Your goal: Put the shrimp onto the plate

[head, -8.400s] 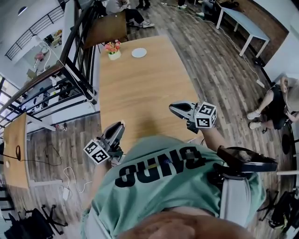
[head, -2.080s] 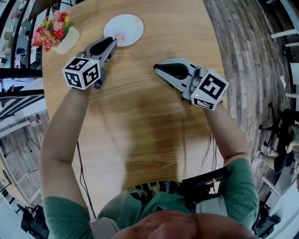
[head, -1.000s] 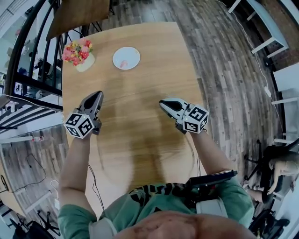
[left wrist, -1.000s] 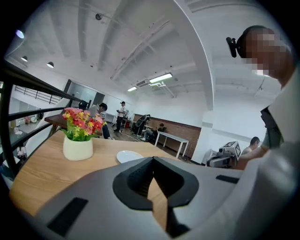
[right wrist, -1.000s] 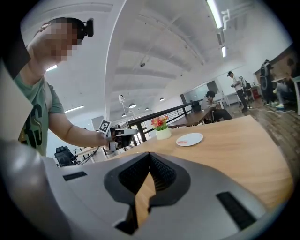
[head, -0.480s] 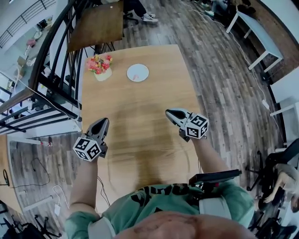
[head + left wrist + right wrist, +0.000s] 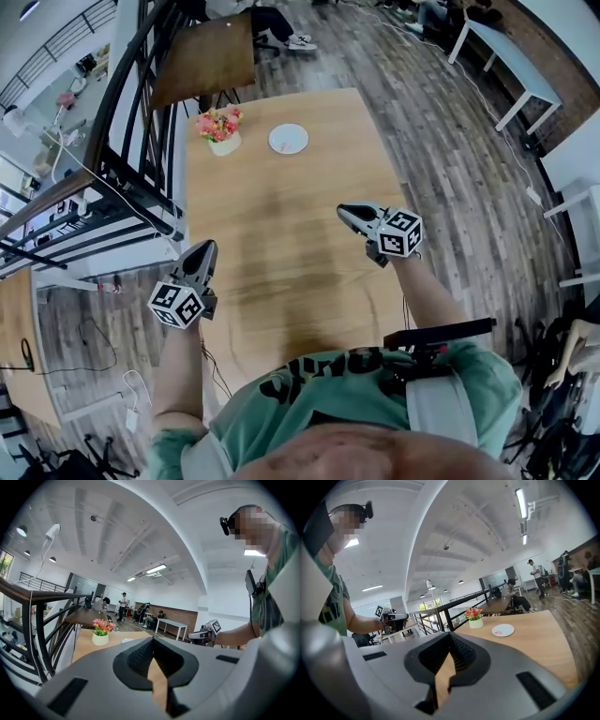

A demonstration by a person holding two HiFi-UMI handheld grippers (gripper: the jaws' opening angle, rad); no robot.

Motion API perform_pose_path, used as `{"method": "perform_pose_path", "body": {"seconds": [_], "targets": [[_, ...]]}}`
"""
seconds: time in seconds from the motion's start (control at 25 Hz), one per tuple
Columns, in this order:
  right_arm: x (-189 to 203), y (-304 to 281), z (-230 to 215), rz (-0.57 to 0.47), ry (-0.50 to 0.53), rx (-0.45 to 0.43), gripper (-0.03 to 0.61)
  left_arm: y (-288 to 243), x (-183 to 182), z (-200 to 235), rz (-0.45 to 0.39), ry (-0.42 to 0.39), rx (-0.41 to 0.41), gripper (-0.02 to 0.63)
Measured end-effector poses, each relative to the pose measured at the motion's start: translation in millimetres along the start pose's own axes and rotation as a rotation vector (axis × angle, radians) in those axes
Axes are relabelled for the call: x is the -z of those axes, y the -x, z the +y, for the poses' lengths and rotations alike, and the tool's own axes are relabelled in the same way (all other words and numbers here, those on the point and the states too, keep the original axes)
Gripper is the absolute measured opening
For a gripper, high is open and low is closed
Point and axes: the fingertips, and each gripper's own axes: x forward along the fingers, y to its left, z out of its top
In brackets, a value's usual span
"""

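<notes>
Stands at the near end of a long wooden desk (image 7: pixel 281 244), one tool in each hand. Holds the left tool (image 7: pixel 208 247) at the desk's left edge, jaws pressed together tip to tip and gripping nothing (only a thin strip of wood grain visible behind the meeting pads in the left gripper view). Holds the right tool (image 7: pixel 343 210) over the right side of the desk, likewise closed and empty, marker cube (image 7: pixel 400 233) turned up toward the head camera. Points both tools roughly toward the far end, well apart from each other and well apart from the plate (image 7: pixel 281 134). At that far end: the small white round plate, and on it the shrimp (image 7: pixel 498 632), a small pink shape lying a little off centre, clearest in the right gripper view and hardly more than a pale smudge from the head. Just beside the plate, on its left in the head view, a white pot of pink and red flowers (image 7: pixel 218 124), upright. Beyond the desk's far end, a darker brown table (image 7: pixel 202 61) with a seated person behind it. Along the left, a black metal railing (image 7: pixel 141 122). On the right, grey-brown plank floor (image 7: pixel 450 141). In each gripper view, the other tool off to the side at the end of a bare forearm.
</notes>
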Motion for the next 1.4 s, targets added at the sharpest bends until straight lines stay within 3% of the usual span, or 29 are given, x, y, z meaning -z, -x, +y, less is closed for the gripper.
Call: {"method": "perform_pose_path", "body": {"seconds": [0.6,0.96,1.2,1.4], "targets": [[-22.0,-34.0,117.6,0.030,0.004,-0.011,0.008,147.3,-32.1,25.6,-0.061,-0.030,-0.014,0.006],[-37.6,-20.2,194.3,0.013,0.022,0.013,0.008,236.6,-4.6,20.9,-0.016,-0.027,0.024,0.006],[-48.9,22.9,224.5,-0.004,0.038,0.029,0.008,264.3,4.5,-14.4,-0.038,0.024,0.042,0.006],[-41.3,78.5,228.8,-0.031,0.020,0.035,0.008,265.9,8.4,-69.1,-0.033,0.042,0.050,0.006]]}}
